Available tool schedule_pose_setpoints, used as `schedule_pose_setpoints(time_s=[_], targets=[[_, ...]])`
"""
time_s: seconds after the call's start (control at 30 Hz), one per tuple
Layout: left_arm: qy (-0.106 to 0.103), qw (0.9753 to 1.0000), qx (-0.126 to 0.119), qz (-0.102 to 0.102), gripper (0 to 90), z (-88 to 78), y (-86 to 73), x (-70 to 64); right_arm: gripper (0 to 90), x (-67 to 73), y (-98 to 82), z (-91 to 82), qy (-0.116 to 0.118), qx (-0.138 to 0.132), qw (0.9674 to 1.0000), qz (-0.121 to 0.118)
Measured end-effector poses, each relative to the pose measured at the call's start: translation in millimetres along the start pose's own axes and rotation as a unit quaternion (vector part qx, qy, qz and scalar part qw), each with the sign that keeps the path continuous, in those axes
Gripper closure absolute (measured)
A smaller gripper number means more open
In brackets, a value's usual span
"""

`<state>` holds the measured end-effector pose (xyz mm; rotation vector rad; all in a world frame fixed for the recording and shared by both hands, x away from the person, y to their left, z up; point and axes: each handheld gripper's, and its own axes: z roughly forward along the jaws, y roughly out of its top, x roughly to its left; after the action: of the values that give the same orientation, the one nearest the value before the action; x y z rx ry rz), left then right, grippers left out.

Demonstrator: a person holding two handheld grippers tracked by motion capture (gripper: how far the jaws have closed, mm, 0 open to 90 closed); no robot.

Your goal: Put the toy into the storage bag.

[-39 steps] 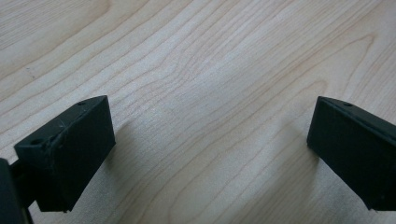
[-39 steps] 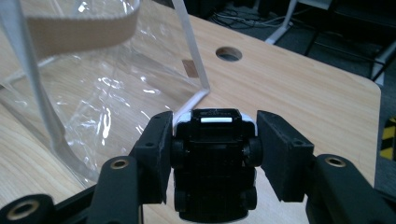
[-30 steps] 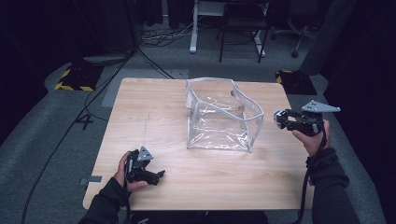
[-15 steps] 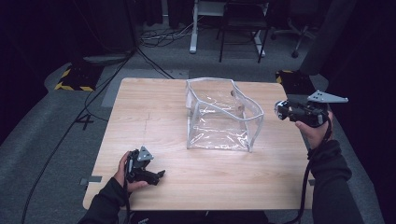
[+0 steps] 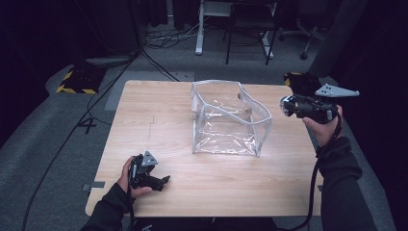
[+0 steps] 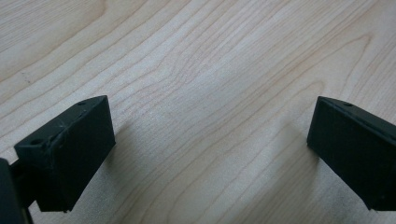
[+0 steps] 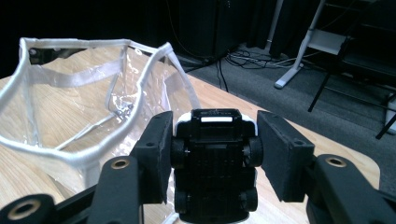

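Observation:
A clear plastic bag [image 5: 225, 126] with white trim stands open-topped at the middle of the wooden table [image 5: 154, 115]. My right gripper [image 5: 287, 106] hangs in the air just right of the bag, near its rim, shut on a small toy car [image 7: 212, 144]. The car's black underside and wheels face the right gripper view, with the bag [image 7: 70, 102] to its left. My left gripper [image 5: 160, 181] rests near the table's front left, open. In the left gripper view its jaws [image 6: 210, 149] stand wide over bare wood.
The table's right edge [image 5: 300, 144] lies below the right hand. Beyond the table are a dark floor with cables [image 5: 159, 41], a desk frame [image 5: 199, 29] and chair legs [image 5: 250, 33]. A yellow-black striped block [image 5: 77, 82] sits at far left.
The right gripper has risen with the toy car, from about table height beside the bag to near its rim. The left gripper has stayed put.

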<state>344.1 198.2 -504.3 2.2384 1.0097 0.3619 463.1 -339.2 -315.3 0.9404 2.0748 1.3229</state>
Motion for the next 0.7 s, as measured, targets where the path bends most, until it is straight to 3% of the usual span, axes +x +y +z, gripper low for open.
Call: schedule_pose_setpoints(time_s=[0.3, 0.53, 0.67, 0.7], targets=[[-0.002, 1.0, 0.001, -0.002, 1.1, 0.0, -0.2, -0.4, 48.9, 8.6, 19.7, 4.8, 0.007, -0.006, 0.9998, -0.018], [-0.001, 1.0, 0.001, -0.002, 1.1, 0.0, -0.1, -0.3, 48.8, 13.0, 29.9, 6.0, 0.011, -0.011, 0.9996, -0.025], [-0.001, 1.0, 0.0, -0.001, 1.1, 0.1, -0.1, -0.3, 48.8, 15.1, 36.3, 7.1, 0.01, -0.017, 0.9997, -0.017], [-0.002, 1.0, 0.0, -0.002, 1.1, 0.1, -0.2, -0.4, 48.8, 15.2, 37.7, 7.3, 0.011, -0.017, 0.9995, -0.025]])
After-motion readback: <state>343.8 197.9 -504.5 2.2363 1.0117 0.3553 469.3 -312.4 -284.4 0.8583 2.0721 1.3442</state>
